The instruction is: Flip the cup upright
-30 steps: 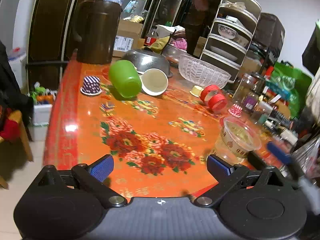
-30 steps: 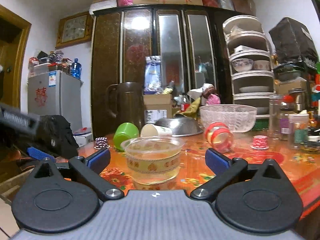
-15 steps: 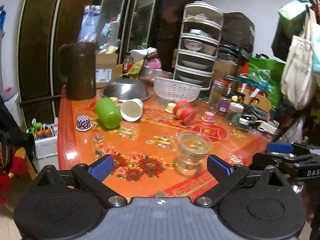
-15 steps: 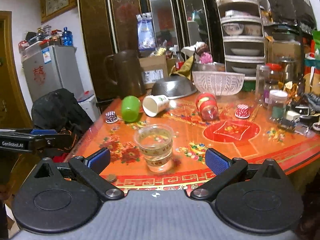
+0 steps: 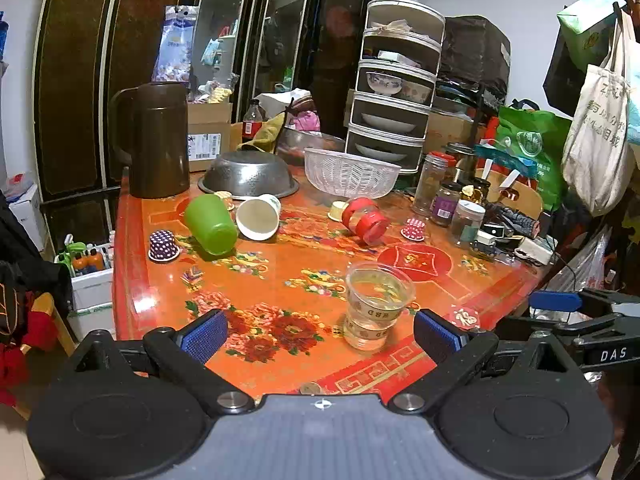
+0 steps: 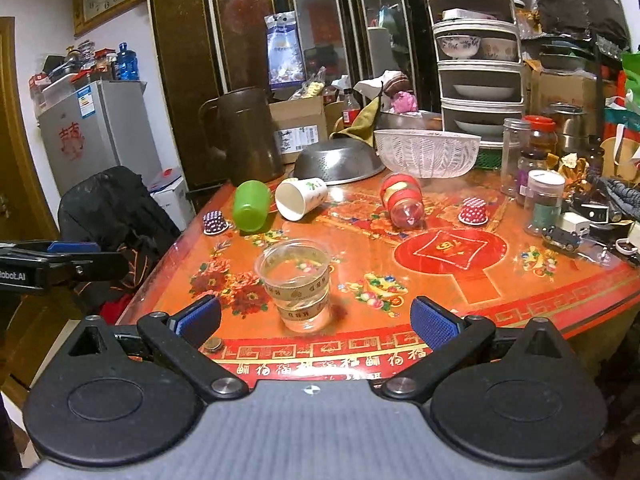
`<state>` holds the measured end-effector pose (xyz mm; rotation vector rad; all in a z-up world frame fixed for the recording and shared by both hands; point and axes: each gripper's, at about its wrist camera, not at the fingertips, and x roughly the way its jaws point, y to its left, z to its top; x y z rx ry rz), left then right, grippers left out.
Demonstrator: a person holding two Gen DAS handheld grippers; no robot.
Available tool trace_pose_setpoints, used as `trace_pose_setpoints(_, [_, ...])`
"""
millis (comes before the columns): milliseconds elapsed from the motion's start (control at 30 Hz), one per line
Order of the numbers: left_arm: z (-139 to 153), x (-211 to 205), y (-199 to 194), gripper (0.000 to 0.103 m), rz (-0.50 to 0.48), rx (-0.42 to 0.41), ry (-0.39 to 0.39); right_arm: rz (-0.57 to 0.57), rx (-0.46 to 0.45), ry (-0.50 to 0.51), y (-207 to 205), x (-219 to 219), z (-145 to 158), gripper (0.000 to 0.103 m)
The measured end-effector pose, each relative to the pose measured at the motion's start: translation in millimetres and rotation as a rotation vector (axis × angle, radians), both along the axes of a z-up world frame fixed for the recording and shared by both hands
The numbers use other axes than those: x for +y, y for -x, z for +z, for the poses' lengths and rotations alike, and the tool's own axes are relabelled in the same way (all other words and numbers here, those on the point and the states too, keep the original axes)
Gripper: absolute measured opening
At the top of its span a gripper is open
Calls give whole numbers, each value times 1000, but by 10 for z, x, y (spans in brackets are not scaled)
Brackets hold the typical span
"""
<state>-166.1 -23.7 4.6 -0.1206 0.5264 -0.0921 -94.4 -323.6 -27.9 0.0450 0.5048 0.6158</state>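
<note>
A clear plastic cup point(image 5: 376, 305) with gold print stands upright near the table's front edge, also in the right wrist view point(image 6: 297, 285). A green cup point(image 5: 211, 224) point(image 6: 251, 205) and a white paper cup point(image 5: 258, 216) point(image 6: 301, 197) lie on their sides farther back. My left gripper point(image 5: 320, 332) is open and empty, off the front edge, short of the clear cup. My right gripper point(image 6: 316, 320) is open and empty, just before the clear cup. Each gripper shows at the edge of the other's view.
The orange flowered table point(image 5: 280, 280) also holds a red-banded jar on its side point(image 5: 366, 220), a steel colander point(image 5: 250, 174), a white basket point(image 5: 350, 172), a brown jug point(image 5: 158, 140), coffee capsules point(image 5: 163, 245) and jars point(image 5: 466, 218) at right. A black chair point(image 6: 112, 208) stands left.
Both grippers have drawn back from the table and risen, so the whole table shows. The clear cup stays upright on the table. Both stay open.
</note>
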Motion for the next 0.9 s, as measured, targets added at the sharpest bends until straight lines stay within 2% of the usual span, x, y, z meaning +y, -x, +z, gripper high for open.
trace_pose_setpoints(900, [-63, -38, -53, 101, 4, 32, -9, 38, 5, -12, 26, 22, -1, 102])
